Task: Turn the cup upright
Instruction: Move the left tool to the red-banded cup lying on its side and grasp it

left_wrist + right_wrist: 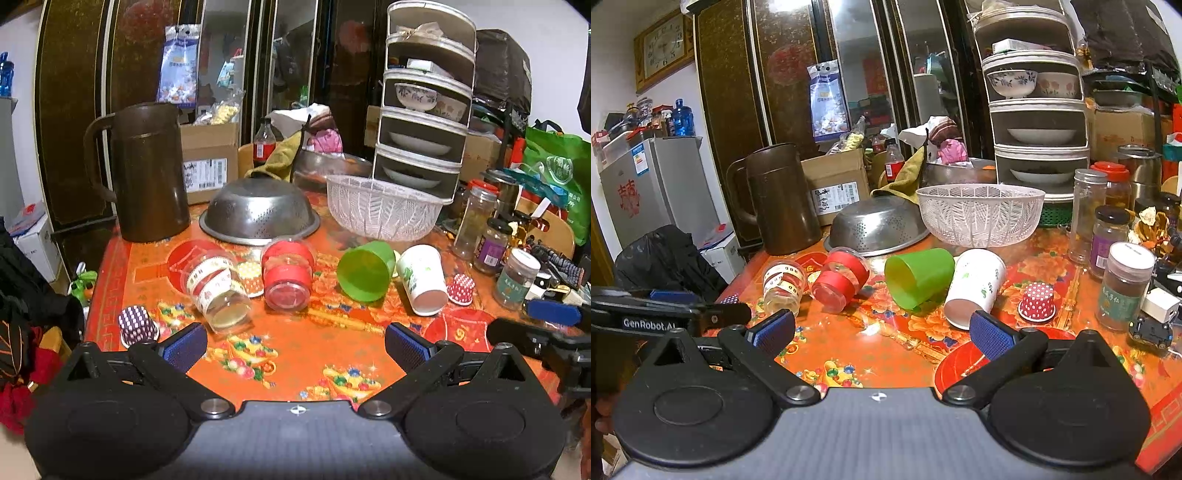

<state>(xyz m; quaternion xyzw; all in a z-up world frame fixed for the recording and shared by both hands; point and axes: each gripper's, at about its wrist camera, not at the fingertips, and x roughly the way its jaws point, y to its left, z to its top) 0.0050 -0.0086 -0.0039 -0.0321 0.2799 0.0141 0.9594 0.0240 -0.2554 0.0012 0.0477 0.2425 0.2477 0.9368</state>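
Several cups lie on their sides on the orange patterned table (295, 350): a clear cup with a gold-white band (218, 291) (783, 288), a clear cup with red bands (288, 273) (840, 278), a green cup (364, 271) (918, 277) and a white paper cup (423, 278) (975, 286). My left gripper (295, 343) is open and empty, hovering in front of the clear cups. My right gripper (882, 330) is open and empty, its right blue pad (991, 336) close to the white cup's mouth.
Small dotted cupcake liners (137, 325) (461, 288) (1037, 301) sit upside down. A brown pitcher (147, 173), an upturned steel colander (258, 212) and a clear basket (384, 206) stand behind. Jars (1123, 284) crowd the right. A red dish (960, 365) lies under the right gripper.
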